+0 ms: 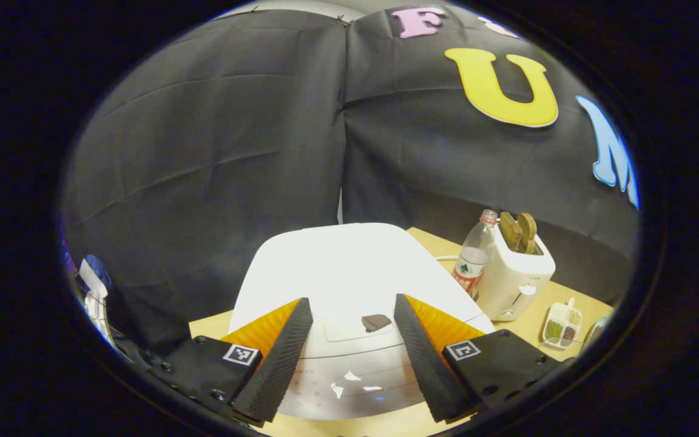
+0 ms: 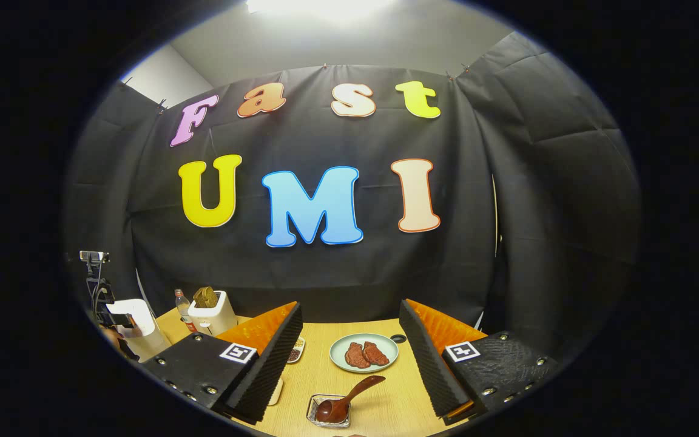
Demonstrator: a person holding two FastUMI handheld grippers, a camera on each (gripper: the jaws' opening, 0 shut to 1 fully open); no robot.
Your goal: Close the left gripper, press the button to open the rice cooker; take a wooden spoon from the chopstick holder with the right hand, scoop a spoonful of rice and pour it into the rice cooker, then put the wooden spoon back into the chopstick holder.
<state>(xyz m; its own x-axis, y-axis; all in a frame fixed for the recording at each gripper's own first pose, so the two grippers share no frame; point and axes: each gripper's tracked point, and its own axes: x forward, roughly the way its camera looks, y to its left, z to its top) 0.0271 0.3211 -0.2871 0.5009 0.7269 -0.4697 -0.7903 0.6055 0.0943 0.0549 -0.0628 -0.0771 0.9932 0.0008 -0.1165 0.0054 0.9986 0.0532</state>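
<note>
While the left hand-held gripper point(image 1: 349, 340) hovers spread above the closed white rice cooker point(image 1: 349, 273), its button point(image 1: 376, 322) lies between the fingers, untouched. The right hand-held gripper point(image 2: 349, 358) is spread and empty; the wooden spoon point(image 2: 346, 399) rests in a small holder point(image 2: 314, 408) on the worktop point(image 2: 386, 406).

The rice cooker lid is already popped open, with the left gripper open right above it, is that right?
Not quite. In the left gripper view the rice cooker lid is still closed, lying flat on the body. The rest holds: the left gripper is open, its fingers spread on either side above the cooker's front.
</note>
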